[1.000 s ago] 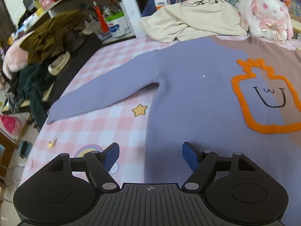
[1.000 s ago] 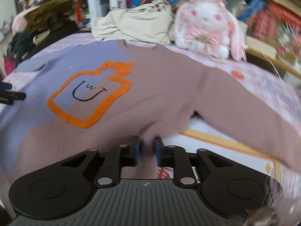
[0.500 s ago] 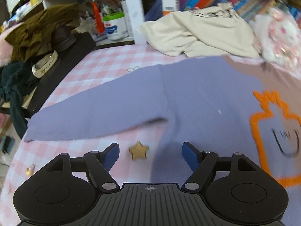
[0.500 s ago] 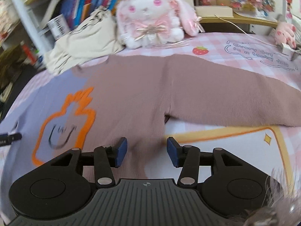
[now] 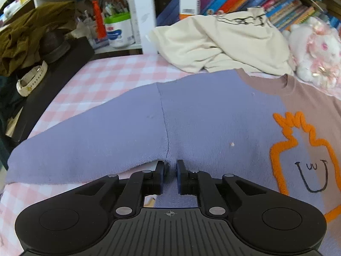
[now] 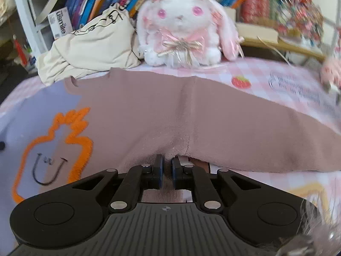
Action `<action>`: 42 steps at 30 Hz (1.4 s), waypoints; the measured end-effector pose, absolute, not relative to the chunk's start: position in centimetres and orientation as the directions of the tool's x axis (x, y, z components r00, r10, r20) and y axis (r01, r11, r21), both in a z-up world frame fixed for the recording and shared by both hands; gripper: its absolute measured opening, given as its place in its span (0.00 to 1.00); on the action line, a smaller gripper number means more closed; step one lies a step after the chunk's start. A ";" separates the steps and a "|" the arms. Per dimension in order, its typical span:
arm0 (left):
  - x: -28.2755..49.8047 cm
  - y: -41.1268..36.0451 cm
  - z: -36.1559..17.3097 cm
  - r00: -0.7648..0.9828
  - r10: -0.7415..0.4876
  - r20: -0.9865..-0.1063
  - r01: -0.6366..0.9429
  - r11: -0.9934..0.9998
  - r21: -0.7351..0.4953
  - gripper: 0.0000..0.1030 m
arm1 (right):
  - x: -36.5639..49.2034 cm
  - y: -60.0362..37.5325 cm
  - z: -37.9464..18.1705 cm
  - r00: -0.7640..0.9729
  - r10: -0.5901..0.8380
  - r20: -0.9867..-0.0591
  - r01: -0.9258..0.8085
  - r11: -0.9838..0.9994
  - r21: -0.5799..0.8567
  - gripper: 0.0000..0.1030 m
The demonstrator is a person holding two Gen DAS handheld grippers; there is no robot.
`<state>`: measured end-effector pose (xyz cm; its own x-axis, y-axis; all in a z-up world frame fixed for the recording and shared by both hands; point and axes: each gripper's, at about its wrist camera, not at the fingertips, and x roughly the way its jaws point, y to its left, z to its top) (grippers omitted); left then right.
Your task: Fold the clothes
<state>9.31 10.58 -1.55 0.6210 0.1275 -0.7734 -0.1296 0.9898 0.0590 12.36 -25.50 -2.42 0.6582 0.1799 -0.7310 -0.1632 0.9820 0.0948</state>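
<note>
Lilac-brown sweater (image 5: 213,115) flat on checked sheet (image 5: 110,79); left gripper (image 5: 170,167) pinches left armpit, right gripper (image 6: 167,163) pinches right armpit.

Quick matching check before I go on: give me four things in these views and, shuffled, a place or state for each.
1. left gripper
2. right gripper
3. plush rabbit
4. cream garment

a. sits behind the brown shoulder
b. pinches the purple underarm of the sweater
c. heaped behind the collar
d. pinches the brown underarm

Pairs: 1-b, 2-d, 3-a, 4-c
</note>
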 end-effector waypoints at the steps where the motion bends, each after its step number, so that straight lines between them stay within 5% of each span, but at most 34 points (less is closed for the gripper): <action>1: 9.6 10.8 -1.5 0.617 0.126 -0.777 -0.129 0.990 0.058 0.12 | 12.6 -25.5 -2.4 0.659 0.174 -0.731 -0.156 0.983 0.094 0.08; 4: 10.0 10.9 -1.4 0.608 0.131 -0.783 -0.113 0.991 0.078 0.15 | 12.7 -25.9 -2.4 0.656 0.166 -0.737 -0.127 0.986 0.108 0.08; 6: 9.8 10.6 -1.4 0.603 0.147 -0.784 -0.089 0.989 0.117 0.18 | 11.9 -26.5 -2.3 0.649 0.158 -0.745 -0.095 0.987 0.126 0.20; 8: 9.0 10.2 -1.3 0.599 0.167 -0.783 -0.074 0.985 0.153 0.26 | 10.8 -27.3 -2.2 0.640 0.176 -0.748 -0.087 0.984 0.157 0.32; 10: 7.6 9.8 -1.2 0.598 0.176 -0.782 -0.074 0.984 0.164 0.41 | 9.4 -28.0 -2.2 0.632 0.214 -0.745 -0.109 0.976 0.188 0.36; 13: 5.2 9.2 -1.2 0.601 0.181 -0.779 -0.085 0.983 0.163 0.50 | 7.2 -28.7 -2.2 0.612 0.257 -0.748 -0.150 0.966 0.209 0.38; 22: -2.1 7.4 -1.2 0.608 0.196 -0.770 -0.118 0.981 0.157 0.59 | 0.9 -29.8 -2.0 0.566 0.313 -0.763 -0.328 0.934 0.140 0.37; 37: -5.4 6.3 -1.3 0.584 0.264 -0.768 -0.242 0.959 0.146 0.59 | 0.0 -30.6 -2.0 0.490 0.419 -0.765 -0.505 0.851 0.143 0.37; 42: -4.7 7.3 -1.0 0.544 0.227 -0.808 -0.261 0.961 0.094 0.57 | -0.1 -30.3 -2.0 0.474 0.437 -0.765 -0.534 0.833 0.146 0.20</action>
